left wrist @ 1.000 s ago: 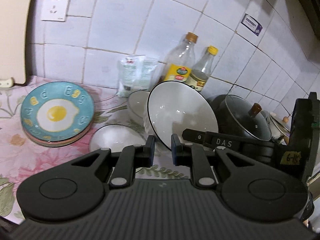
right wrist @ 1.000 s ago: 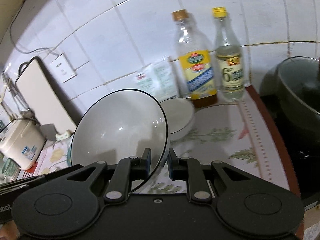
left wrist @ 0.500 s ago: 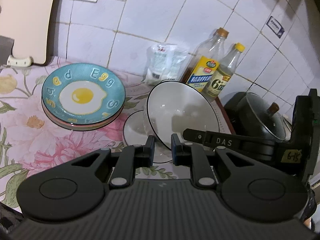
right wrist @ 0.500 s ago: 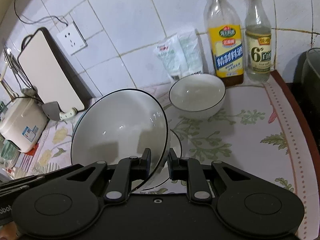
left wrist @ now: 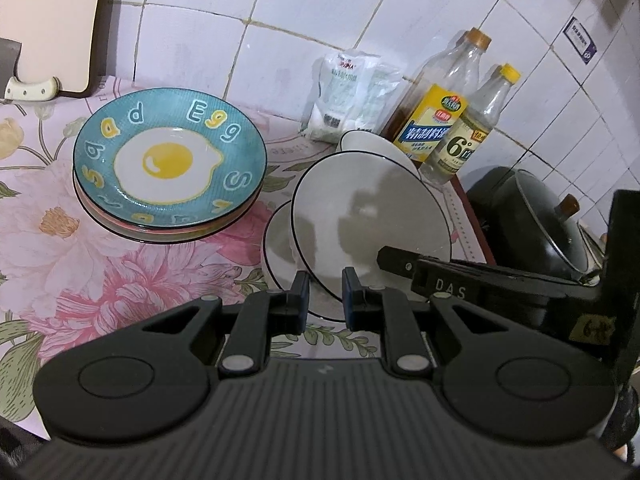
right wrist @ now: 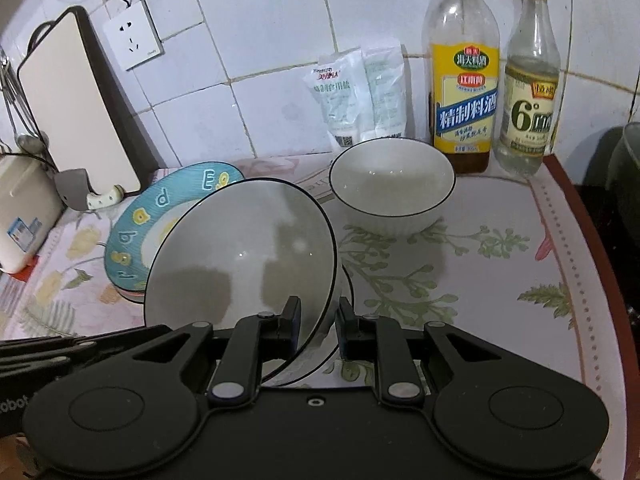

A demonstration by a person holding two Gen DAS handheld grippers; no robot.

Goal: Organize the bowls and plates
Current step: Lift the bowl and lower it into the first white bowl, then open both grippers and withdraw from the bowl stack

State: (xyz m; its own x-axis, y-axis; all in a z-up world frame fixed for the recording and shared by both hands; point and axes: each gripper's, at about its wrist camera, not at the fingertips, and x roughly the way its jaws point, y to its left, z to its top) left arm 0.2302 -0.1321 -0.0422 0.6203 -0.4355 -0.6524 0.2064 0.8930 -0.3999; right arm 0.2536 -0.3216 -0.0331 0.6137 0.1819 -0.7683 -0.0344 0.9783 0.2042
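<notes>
On the flowered counter against the tiled wall, the plates already sat as one stack, the blue egg-print plate on top and at least a pink one beneath it; that part of the task looked done. Right of the stack, the bowls were only partly gathered. The big bowl, white with a black rim, hung tilted on edge, its rim clamped between the jaws of the right gripper. It stood over, and seemed partly inside, a second bowl resting on the counter, of which only an arc of rim showed in either view. Whether the two touched could not be told. The left gripper hovered near the same rim with its jaws narrowed, nothing plainly pinched between them; the rim passed behind the gap, and a real grip there could not be confirmed. A third, smaller bowl stood alone and upright further back, near the two bottles and the white packets, well apart from the others. By the look of it, the big bowl still had to be lowered flat and let go, and the small bowl remained to be brought in.
</notes>
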